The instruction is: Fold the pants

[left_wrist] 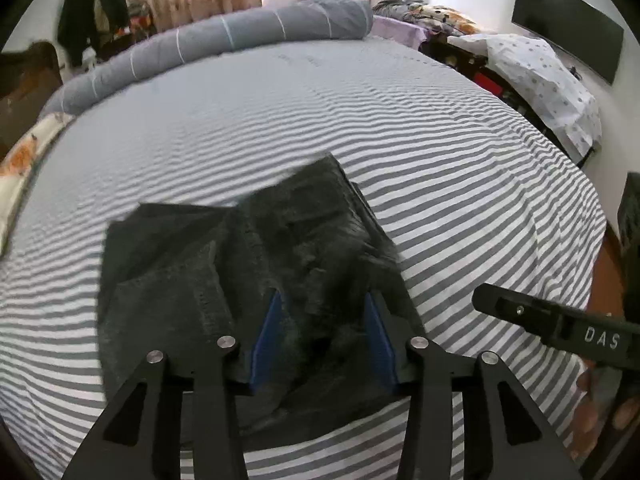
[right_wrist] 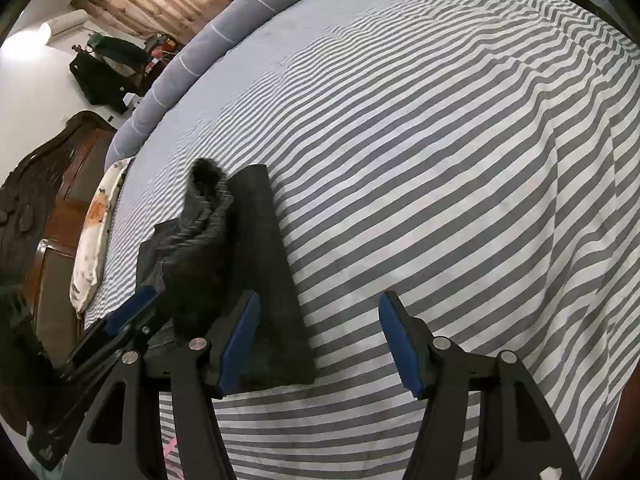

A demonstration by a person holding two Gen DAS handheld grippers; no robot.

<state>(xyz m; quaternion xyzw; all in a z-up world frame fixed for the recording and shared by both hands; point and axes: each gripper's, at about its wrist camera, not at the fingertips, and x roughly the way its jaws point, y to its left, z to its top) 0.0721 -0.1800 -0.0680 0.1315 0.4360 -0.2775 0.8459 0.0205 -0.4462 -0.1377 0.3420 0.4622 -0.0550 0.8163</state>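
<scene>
Dark charcoal pants [left_wrist: 248, 264] lie folded in a bundle on the grey-and-white striped bed [left_wrist: 440, 168]. My left gripper [left_wrist: 322, 304] is open with its blue pads either side of a raised fold of the fabric. In the right wrist view the pants [right_wrist: 256, 264] lie at the left, with a fuzzy roll standing up. My right gripper [right_wrist: 318, 308] is open and empty just right of the pants, over bare sheet; its left pad [right_wrist: 240, 340] is at the fabric's edge. The left gripper also shows in the right wrist view [right_wrist: 132, 312], and the right gripper's body in the left wrist view [left_wrist: 560, 328].
A rolled grey duvet [left_wrist: 224, 40] lies along the bed's far edge. A floral pillow [right_wrist: 96, 232] sits by the dark wooden headboard [right_wrist: 44, 208]. Covered furniture [left_wrist: 540, 80] and a wall television [left_wrist: 568, 28] stand at the right. Clothes [left_wrist: 88, 16] hang at the far left.
</scene>
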